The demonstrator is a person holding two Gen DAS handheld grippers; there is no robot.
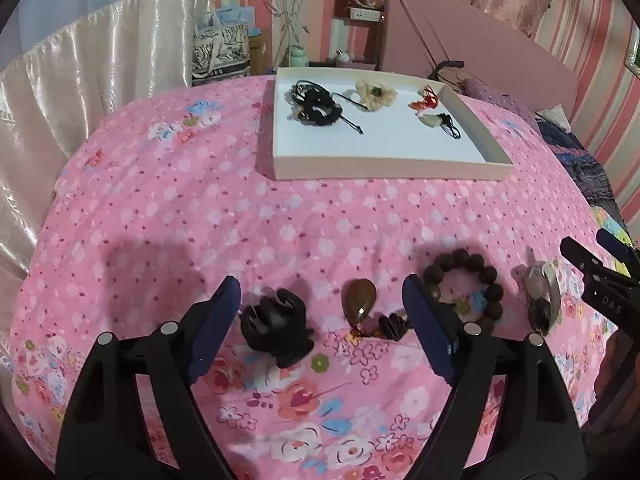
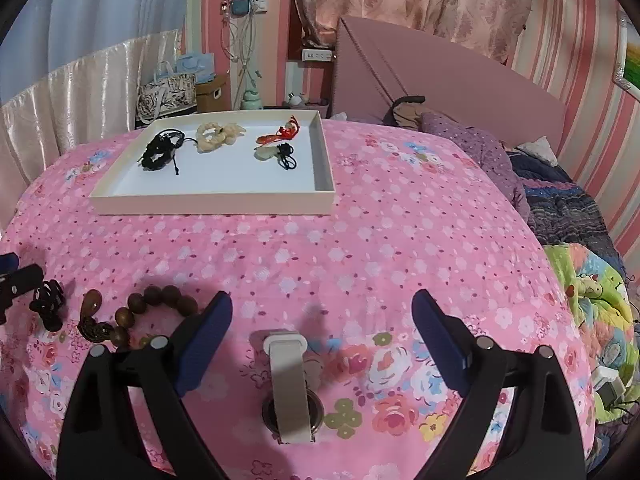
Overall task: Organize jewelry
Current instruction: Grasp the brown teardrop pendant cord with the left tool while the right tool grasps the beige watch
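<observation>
You are working over a bed (image 2: 400,232) spread with a pink floral sheet, in a room with pink-striped walls, a pink headboard (image 2: 440,76) at about one o'clock and a shiny cream curtain (image 1: 80,60) at ten o'clock. A shallow white tray (image 1: 384,170) sits on the sheet at twelve o'clock from your left tool (image 1: 322,300) and at eleven o'clock from your right tool (image 2: 322,312). Both tools are spread wide and grip nothing. Between the fingers of your left tool lie a black claw hair clip (image 1: 276,326), just beside the left finger, and a brown teardrop pendant (image 1: 359,300) with a dark knotted tassel nearer the right finger. A brown wooden bead bracelet (image 1: 466,280) sits at one o'clock, partly behind that right finger, and a watch with a pale strap (image 1: 544,294) lies at three o'clock. That watch lies between the fingers of your right tool, touching neither, strap running toward twelve o'clock. Four loose pieces lie on the sheet. In the tray there are four more: a black cord bracelet bundle (image 1: 316,106), a cream flower hair piece (image 1: 376,94), a red ornament (image 1: 424,100) and a pale stone pendant on a black cord (image 1: 440,122).
</observation>
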